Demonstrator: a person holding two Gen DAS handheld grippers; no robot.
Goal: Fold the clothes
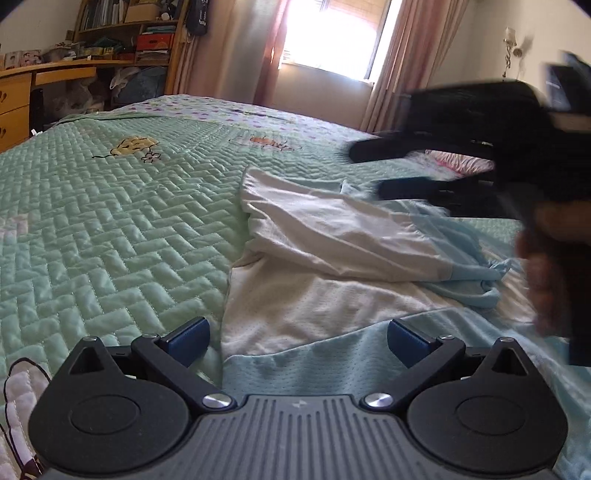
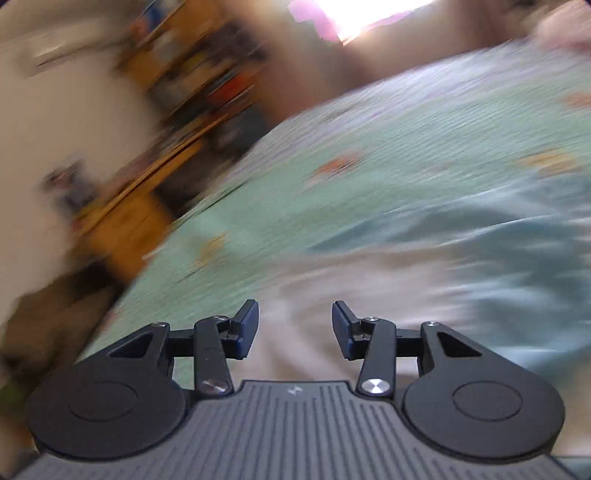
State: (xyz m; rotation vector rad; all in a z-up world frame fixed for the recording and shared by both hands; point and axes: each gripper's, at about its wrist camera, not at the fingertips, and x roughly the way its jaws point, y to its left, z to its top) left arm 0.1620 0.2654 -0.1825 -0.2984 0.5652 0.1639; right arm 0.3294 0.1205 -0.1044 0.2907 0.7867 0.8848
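Observation:
A white and light blue shirt (image 1: 332,251) lies rumpled on the green quilted bedspread (image 1: 110,221), one part folded over the rest. My left gripper (image 1: 297,341) hovers low over the shirt's near edge, open, nothing between its blue pads. My right gripper (image 1: 365,170) shows blurred at the right of the left wrist view, above the far side of the shirt, fingers apart, held by a hand (image 1: 543,280). In the right wrist view the right gripper (image 2: 295,328) is open and empty over the blurred shirt (image 2: 369,280), and the whole picture is smeared by motion.
A wooden desk (image 1: 22,92) and crowded bookshelf (image 1: 129,33) stand beyond the bed's left side. A bright window with pink curtains (image 1: 332,37) is behind the bed. A pink striped cloth (image 1: 461,162) lies at the far right. The quilt left of the shirt is bare.

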